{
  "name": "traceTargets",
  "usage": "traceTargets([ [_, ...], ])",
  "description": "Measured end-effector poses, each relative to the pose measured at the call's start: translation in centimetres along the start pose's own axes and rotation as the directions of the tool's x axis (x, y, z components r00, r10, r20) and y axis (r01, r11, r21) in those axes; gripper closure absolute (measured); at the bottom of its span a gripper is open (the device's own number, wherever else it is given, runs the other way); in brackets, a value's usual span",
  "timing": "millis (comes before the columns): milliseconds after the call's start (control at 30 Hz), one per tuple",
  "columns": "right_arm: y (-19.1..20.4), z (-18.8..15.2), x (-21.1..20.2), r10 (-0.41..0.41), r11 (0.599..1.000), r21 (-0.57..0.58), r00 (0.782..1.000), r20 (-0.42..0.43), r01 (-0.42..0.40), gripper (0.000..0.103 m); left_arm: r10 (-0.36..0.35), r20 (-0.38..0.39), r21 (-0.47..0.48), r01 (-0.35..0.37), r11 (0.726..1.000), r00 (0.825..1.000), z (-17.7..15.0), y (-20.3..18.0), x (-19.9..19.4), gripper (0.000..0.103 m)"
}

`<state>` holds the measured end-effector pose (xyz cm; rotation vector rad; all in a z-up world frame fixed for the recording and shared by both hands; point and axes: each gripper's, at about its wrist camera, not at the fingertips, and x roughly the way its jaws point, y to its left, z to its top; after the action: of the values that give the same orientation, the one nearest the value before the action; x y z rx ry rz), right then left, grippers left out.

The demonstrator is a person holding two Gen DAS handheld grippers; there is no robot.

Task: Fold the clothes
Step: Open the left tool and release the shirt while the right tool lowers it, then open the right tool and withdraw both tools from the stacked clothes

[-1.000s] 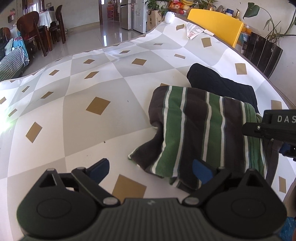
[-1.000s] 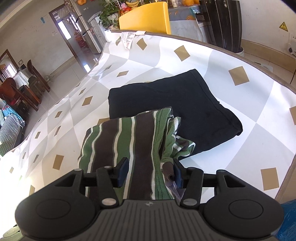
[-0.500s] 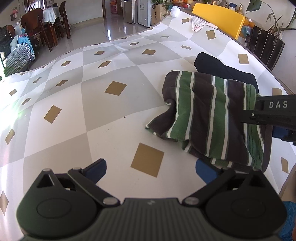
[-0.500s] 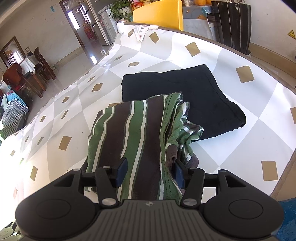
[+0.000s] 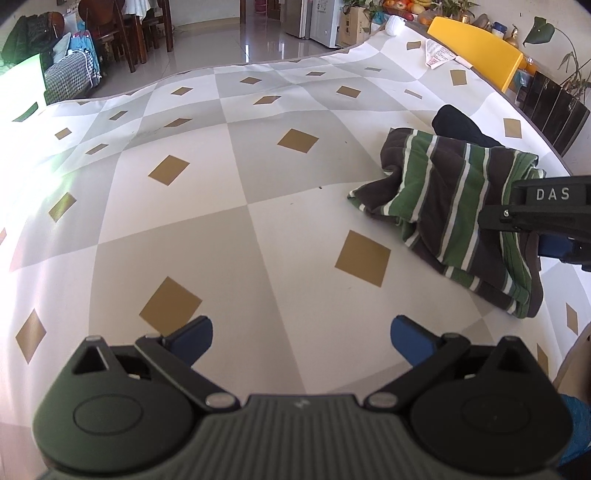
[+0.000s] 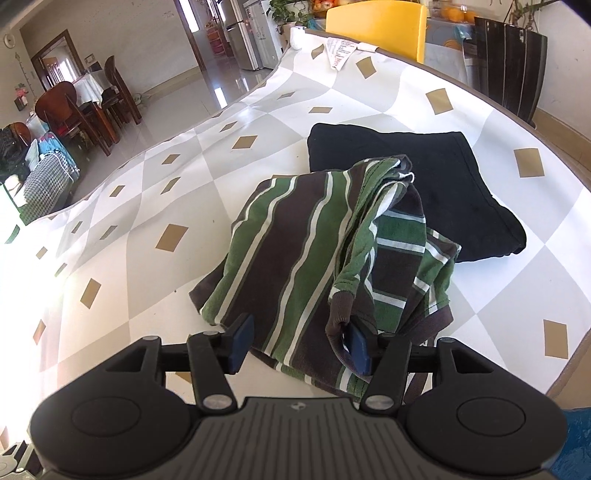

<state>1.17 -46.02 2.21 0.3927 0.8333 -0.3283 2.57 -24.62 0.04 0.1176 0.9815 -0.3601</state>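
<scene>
A folded green, brown and white striped garment lies on the checked tablecloth, partly overlapping a folded black garment. It also shows in the left wrist view, at the right. My right gripper is open at the striped garment's near edge, its jaws apart either side of the fabric, with a cuff draped over the right pad. My left gripper is open and empty over bare cloth, well left of the garment. The right gripper's body shows in the left wrist view.
A yellow chair and a dark slatted chair stand at the table's far side. A printed paper lies near the far edge. The table's right edge is close to the garments. Dining chairs stand across the room.
My left gripper has pulled back and left, away from the striped garment. My right gripper has opened wider and drawn back slightly; the garment rests on the table.
</scene>
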Motion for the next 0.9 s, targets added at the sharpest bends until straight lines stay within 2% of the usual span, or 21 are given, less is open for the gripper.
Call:
traceTargets([
  [167, 1.8, -0.5, 0.0, -0.014, 0.999, -0.039, 1.000, -0.008, 0.013, 0.046, 0.039, -0.032, -0.058, -0.041, 0.997, 0.999, -1.9, 3.7, -0.5, 0.000],
  [367, 2.6, -0.5, -0.5, -0.039, 0.999, -0.026, 0.999, 0.008, 0.039, 0.046, 0.082, -0.059, -0.136, -0.090, 0.987, 0.995, -4.3, 8.5, -1.6, 0.000],
  [500, 3.1, -0.5, -1.0, -0.097, 0.995, -0.028, 0.994, 0.040, 0.098, 0.046, 0.108, -0.068, -0.193, -0.120, 0.974, 0.992, -5.1, 11.1, -2.3, 0.000],
  [600, 2.7, -0.3, -1.4, -0.130, 0.991, 0.015, 0.990, 0.048, 0.130, 0.046, 0.124, -0.068, -0.236, -0.137, 0.962, 0.990, -5.3, 12.8, -3.0, 0.000],
  [733, 2.5, -0.5, -2.0, -0.155, 0.987, 0.057, 0.986, 0.055, 0.152, 0.046, 0.137, -0.042, -0.246, -0.143, 0.959, 0.990, -5.0, 13.7, -4.1, 0.000],
  [900, 3.4, -1.5, -3.3, -0.139, 0.990, 0.047, 0.987, 0.080, 0.135, 0.046, 0.169, -0.030, -0.215, -0.171, 0.962, 0.985, -4.7, 14.1, -5.3, 0.000],
])
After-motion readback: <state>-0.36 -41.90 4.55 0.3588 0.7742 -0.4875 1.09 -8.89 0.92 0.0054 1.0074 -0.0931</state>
